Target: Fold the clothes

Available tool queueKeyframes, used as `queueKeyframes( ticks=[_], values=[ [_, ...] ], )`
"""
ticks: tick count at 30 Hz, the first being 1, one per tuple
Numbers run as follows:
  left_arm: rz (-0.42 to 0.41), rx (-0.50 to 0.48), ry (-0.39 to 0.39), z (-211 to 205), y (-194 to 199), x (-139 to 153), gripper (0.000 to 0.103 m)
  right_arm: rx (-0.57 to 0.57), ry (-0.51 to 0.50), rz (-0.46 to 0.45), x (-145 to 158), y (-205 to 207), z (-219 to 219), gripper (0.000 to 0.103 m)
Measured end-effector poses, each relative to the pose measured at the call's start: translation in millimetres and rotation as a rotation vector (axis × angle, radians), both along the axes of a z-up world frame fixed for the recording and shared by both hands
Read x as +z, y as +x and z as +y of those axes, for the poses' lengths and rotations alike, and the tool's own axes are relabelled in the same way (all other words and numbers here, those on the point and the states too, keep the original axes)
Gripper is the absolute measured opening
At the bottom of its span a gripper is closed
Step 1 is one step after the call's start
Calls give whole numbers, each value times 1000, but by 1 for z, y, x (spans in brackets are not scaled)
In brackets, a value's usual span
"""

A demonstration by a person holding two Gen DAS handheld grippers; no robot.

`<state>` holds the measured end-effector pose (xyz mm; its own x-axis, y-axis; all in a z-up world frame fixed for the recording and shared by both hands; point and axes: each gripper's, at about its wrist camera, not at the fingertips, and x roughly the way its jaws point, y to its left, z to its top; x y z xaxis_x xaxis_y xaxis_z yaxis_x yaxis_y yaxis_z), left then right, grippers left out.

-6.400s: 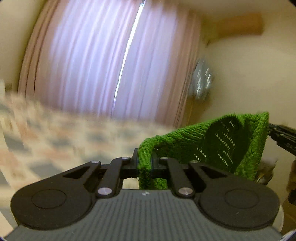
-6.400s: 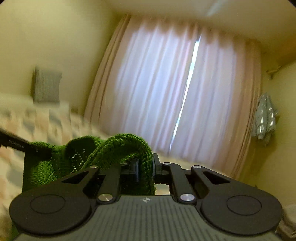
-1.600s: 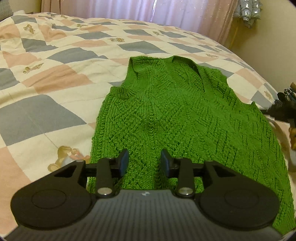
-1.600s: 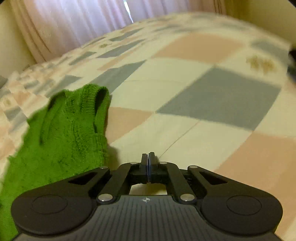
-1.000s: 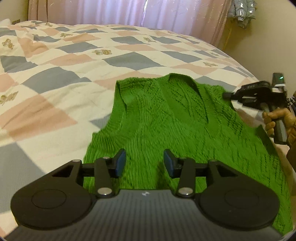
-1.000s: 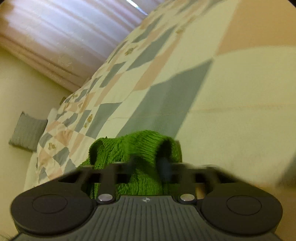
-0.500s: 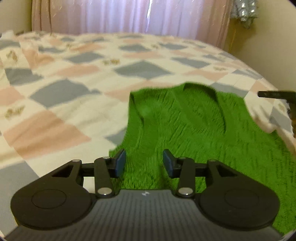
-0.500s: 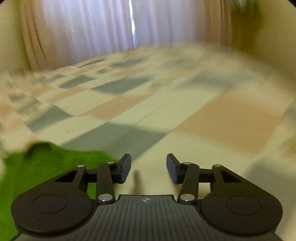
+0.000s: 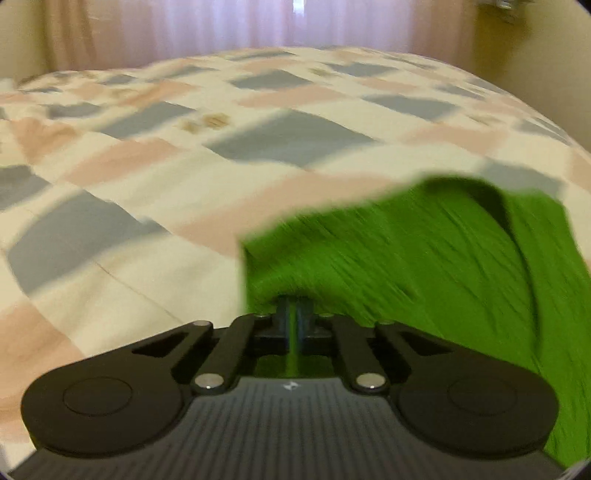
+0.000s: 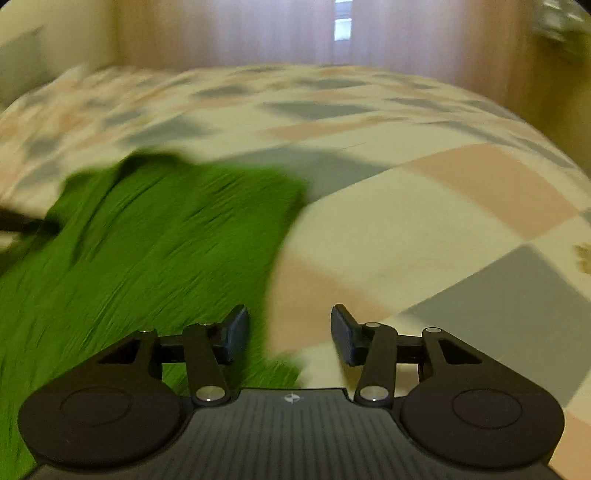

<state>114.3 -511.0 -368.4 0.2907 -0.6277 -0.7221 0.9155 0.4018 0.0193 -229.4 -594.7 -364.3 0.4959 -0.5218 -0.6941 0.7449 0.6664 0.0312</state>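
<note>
A green knitted vest (image 9: 424,266) lies spread on the bed, blurred by motion. My left gripper (image 9: 293,317) is shut on the vest's left edge, and a strip of green knit shows between its blue pads. In the right wrist view the vest (image 10: 155,236) fills the lower left. My right gripper (image 10: 290,332) stands open over the vest's right edge. Its left finger (image 10: 236,328) is above the knit and its right finger (image 10: 343,332) is above the quilt; nothing is pinched. The tip of the left gripper (image 10: 18,223) pokes in at the vest's far left.
The bed is covered by a checked quilt (image 9: 147,166) of cream, pink and grey patches that stretches away on all sides of the vest. Pink curtains (image 10: 295,33) hang behind the bed. A yellow wall (image 10: 554,92) stands close on the right.
My left gripper has slid towards the vest's left edge and shut on it. My right gripper has swung round from the bare quilt to the vest's right edge and stays open.
</note>
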Motion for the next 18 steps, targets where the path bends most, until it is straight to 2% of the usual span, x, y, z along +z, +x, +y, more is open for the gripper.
queueKeyframes(
  ticks=[4,6,7,9,10,12,13,14,15,16,18],
  values=[
    [37,-35,-98,32,3,30,8,28,-7,-107,16,2,4,44],
    [120,-59,-129,60,4,37,7,78,-2,-137,20,3,22,44],
    [189,-104,-138,73,1,37,7,115,13,-151,20,0,32,44],
    [277,-217,-98,89,-12,28,11,177,49,-166,19,-7,52,43],
    [254,-246,-59,94,-24,21,12,191,68,-161,16,-10,60,43],
    [71,-267,22,100,-47,3,14,186,93,-109,8,-11,69,40],
    [38,-242,27,103,-46,0,14,156,89,-87,6,-15,69,40],
    [13,-213,30,107,-44,-2,14,121,83,-72,5,-20,69,35],
    [38,-152,25,111,-35,1,13,85,77,-58,4,-26,69,32],
    [44,-82,25,116,-24,6,12,50,70,-43,3,-31,69,31],
    [-2,13,22,132,-14,21,10,-26,46,-45,15,-50,76,32]
  ],
)
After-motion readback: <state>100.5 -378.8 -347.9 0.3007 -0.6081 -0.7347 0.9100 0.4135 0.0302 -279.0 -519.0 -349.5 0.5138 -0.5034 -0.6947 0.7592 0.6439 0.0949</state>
